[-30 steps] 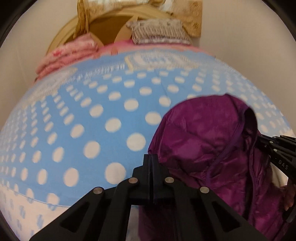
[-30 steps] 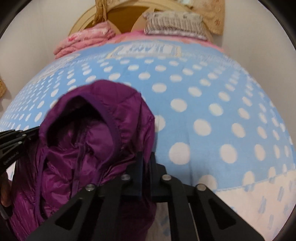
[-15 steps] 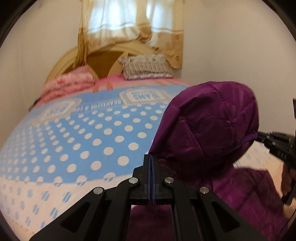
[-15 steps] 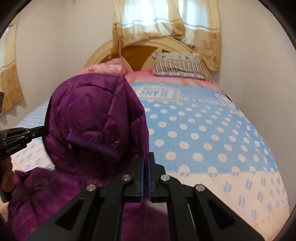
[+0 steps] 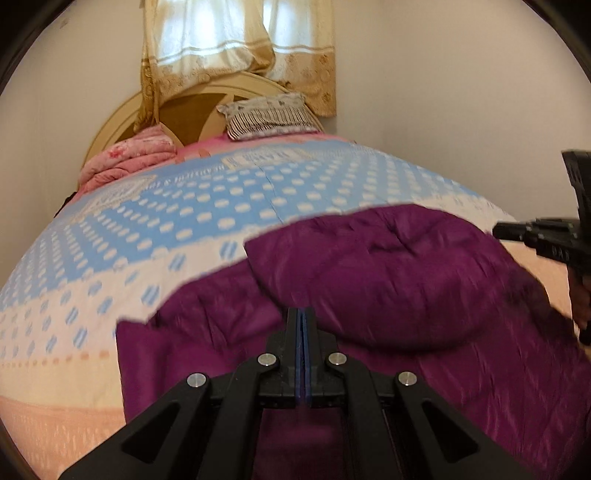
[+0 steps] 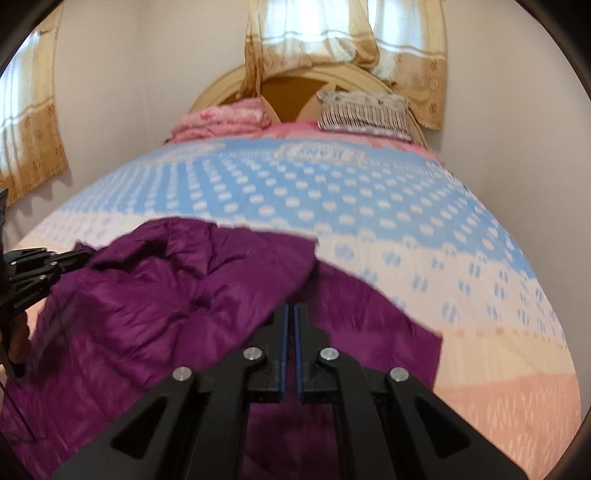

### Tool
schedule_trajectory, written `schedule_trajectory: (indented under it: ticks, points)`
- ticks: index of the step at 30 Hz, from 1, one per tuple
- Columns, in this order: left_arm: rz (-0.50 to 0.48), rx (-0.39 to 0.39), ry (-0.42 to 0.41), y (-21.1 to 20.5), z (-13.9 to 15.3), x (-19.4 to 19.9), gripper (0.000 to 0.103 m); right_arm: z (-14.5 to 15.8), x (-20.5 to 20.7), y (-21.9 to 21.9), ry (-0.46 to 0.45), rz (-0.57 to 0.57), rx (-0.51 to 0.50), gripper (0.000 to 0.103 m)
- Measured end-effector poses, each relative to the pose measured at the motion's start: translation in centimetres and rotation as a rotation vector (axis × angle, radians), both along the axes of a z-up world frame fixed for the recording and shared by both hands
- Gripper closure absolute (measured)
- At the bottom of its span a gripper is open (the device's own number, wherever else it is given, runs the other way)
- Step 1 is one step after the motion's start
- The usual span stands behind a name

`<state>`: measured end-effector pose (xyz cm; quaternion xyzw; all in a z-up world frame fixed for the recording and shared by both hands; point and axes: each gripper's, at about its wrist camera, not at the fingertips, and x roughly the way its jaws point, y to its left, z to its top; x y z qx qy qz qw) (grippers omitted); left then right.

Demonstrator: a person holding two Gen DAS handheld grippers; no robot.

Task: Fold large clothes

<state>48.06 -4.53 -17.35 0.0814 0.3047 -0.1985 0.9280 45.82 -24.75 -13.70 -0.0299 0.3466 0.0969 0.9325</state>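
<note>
A purple padded hooded jacket [image 5: 406,280] lies crumpled on the near, pale end of the bedspread, its hood slumped on top of the body. My left gripper [image 5: 303,314] is shut over the jacket's left part, with the fabric running under its tips. In the right wrist view the same jacket [image 6: 166,306] spreads left and below my right gripper [image 6: 290,310], whose pads stand a hair apart, pinched at the jacket's right side. Each gripper shows in the other's view: the right gripper [image 5: 535,236] at the far right, the left gripper [image 6: 37,273] at the far left.
The blue bedspread with white dots [image 5: 221,206] covers the bed. A striped pillow [image 5: 269,118] and a folded pink quilt [image 5: 129,155] lie at the rounded headboard [image 6: 229,81]. Curtains [image 6: 343,33] hang behind. A wall stands close on the right.
Both grippers have pulled back toward the foot of the bed, taking the jacket along. The hood, upright half a second ago, has dropped flat onto the jacket.
</note>
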Motion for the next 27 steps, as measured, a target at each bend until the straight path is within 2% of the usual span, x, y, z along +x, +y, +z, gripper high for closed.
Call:
schedule_trajectory:
  ticks: [2, 5, 7, 8, 9, 10, 11, 12, 13, 15, 16, 17, 18, 20, 23, 27]
  points:
    - [0.019, 0.030, -0.008, 0.0, 0.2, -0.9, 0.103, -0.2, -0.4, -0.5, 0.021, 0.001, -0.009, 0.099]
    - [0.056, 0.020, -0.022, 0.6, 1.9, -1.0, 0.102, 0.4, -1.4, -1.4, 0.003, -0.035, -0.024, 0.099]
    - [0.104, 0.011, -0.049, 0.8, 3.5, 0.0, 0.101, 1.6, -1.5, -1.9, -0.019, -0.070, -0.006, 0.092]
    - [0.124, 0.002, -0.062, 0.7, 4.3, 0.7, 0.098, 2.0, -1.3, -1.9, -0.024, -0.078, 0.005, 0.078]
    - [0.141, -0.003, -0.067, 0.4, 4.9, 1.4, 0.094, 2.5, -0.9, -1.7, -0.022, -0.084, 0.022, 0.051]
    - [0.161, -0.012, -0.062, -0.2, 5.4, 2.5, 0.070, 3.0, -0.5, -1.2, -0.024, -0.086, 0.041, 0.039]
    - [0.179, -0.015, -0.055, -0.7, 5.5, 3.1, 0.029, 3.4, -0.2, -0.5, -0.032, -0.086, 0.057, 0.033]
    - [0.223, -0.020, -0.055, -1.3, 5.5, 3.9, 0.012, 3.8, 0.5, 0.7, -0.030, -0.076, 0.054, 0.033]
    - [0.255, -0.023, -0.069, -1.7, 5.4, 4.4, 0.004, 3.9, 1.3, 2.1, -0.017, -0.074, 0.027, 0.034]
    - [0.264, -0.004, -0.077, -3.1, 4.7, 5.1, 0.004, 3.6, 2.7, 4.0, 0.006, -0.064, 0.047, 0.051]
    - [0.264, 0.032, -0.051, -4.0, 4.0, 5.6, 0.004, 3.2, 3.1, 4.7, 0.025, -0.058, 0.044, 0.053]
    - [0.273, 0.098, -0.004, -5.1, 2.8, 5.9, 0.004, 2.4, 3.8, 5.5, 0.060, -0.053, 0.030, 0.060]
    - [0.269, 0.130, 0.028, -5.6, 1.9, 5.9, 0.004, 1.4, 4.3, 6.0, 0.102, -0.046, 0.033, 0.070]
    - [0.232, 0.220, 0.090, -6.5, -0.6, 5.1, 0.004, -1.0, 4.6, 6.7, 0.211, -0.015, 0.031, 0.073]
    - [0.189, 0.305, 0.095, -6.8, -4.1, 2.7, 0.003, -3.8, 2.9, 7.2, 0.261, 0.015, -0.034, 0.073]
    - [0.202, 0.262, 0.090, -6.3, -5.1, 2.1, 0.003, -5.9, 0.9, 6.9, 0.251, 0.021, -0.041, 0.073]
